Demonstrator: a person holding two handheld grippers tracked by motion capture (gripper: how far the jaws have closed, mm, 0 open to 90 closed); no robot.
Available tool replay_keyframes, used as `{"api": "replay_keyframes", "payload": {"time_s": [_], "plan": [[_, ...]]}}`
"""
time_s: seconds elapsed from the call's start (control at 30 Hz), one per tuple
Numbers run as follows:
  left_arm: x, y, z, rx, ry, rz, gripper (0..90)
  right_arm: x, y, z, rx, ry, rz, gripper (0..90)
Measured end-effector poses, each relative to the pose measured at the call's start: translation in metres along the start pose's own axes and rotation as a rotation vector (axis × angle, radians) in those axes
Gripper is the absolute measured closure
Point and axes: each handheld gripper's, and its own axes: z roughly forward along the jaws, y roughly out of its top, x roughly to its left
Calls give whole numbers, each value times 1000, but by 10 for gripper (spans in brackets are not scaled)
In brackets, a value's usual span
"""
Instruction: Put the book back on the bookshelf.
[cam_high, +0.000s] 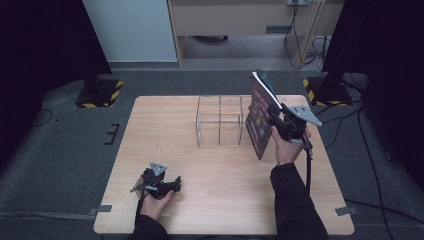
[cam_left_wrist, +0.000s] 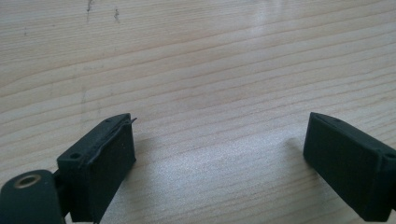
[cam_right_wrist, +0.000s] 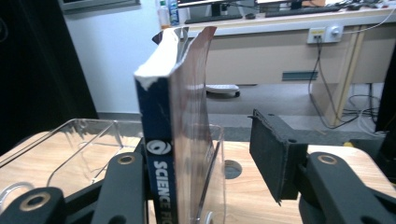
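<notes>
Right gripper view: right gripper jaws part-open around upright book, right pad clear; left gripper jaws wide, empty over table.

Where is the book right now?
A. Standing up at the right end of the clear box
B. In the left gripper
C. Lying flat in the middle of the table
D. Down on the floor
A: the book stands upright against the right end of the clear plastic organizer, between the jaws of the right gripper, whose one pad stands clear of its cover in the right gripper view.
</notes>
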Motion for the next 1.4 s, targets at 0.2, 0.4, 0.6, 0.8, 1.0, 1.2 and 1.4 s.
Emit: {"api": "replay_keyframes", "payload": {"time_s": [0.2,0.4,0.6,0.8,1.0,1.2,1.4], "plan": [[0,0,0,0,0,0,81,-1,1,-1,4,-16,-4,520],[0,0,0,0,0,0,81,-2,1,-1,9,-22,-2,526],[0,0,0,0,0,0,81,-3,2,-4,2,-4,3,494],[0,0,0,0,0,0,81,2,2,-6,0,23,-5,428],[0,0,0,1,-1,1,81,6,1,-7,8,35,-35,481],[0,0,0,1,-1,1,81,5,-2,-7,25,41,-36,426],[0,0,0,1,-1,1,81,2,-9,-9,62,81,-35,279]]}}
